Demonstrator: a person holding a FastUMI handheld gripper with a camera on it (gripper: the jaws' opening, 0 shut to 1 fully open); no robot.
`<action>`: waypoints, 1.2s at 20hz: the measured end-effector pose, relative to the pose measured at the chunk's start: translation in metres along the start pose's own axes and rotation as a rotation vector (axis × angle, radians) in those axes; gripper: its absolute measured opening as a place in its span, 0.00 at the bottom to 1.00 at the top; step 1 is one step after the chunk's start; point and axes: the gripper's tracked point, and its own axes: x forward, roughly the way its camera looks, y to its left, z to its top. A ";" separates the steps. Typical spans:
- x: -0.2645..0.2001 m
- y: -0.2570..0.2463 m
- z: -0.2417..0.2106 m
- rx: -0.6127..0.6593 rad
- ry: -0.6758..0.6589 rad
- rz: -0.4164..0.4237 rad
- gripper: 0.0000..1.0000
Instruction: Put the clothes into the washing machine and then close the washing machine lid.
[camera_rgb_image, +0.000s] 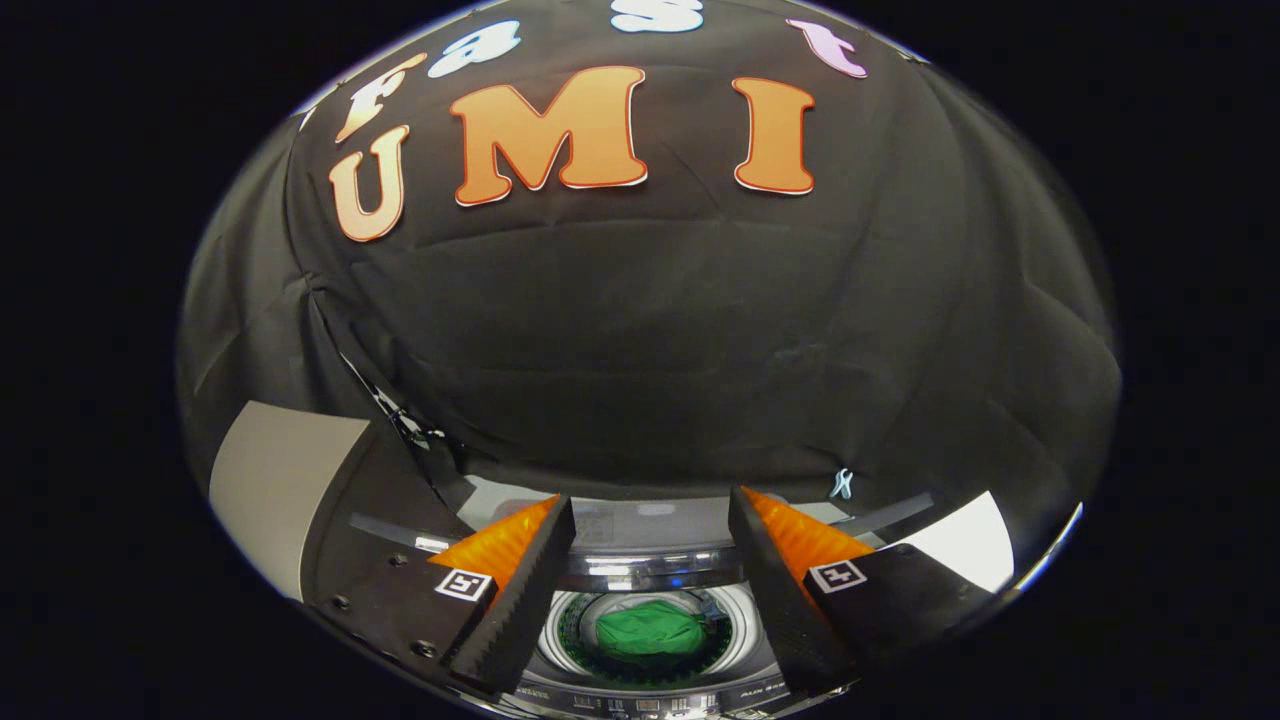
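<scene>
A green garment (648, 632) lies bunched in the round drum of the top-loading washing machine (640, 575), directly below and between my two fingers. My gripper (650, 520) hangs open above the drum mouth with nothing between its fingers. The machine's lid (285, 480) stands raised at the left, its pale face turned toward me and a dark hinge arm beside it. The machine's control strip (650, 700) shows at the near edge under the fingers.
The black booth cloth hangs close behind the machine. A small pale clip (841, 484) is pinned to the cloth's lower hem on the right. A white surface (965, 550) shows to the right of the machine.
</scene>
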 end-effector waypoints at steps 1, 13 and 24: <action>-0.005 0.000 -0.006 0.003 0.005 -0.008 0.99; -0.082 0.004 -0.109 0.108 0.136 -0.087 0.99; -0.205 0.015 -0.029 0.124 -0.092 -0.131 0.98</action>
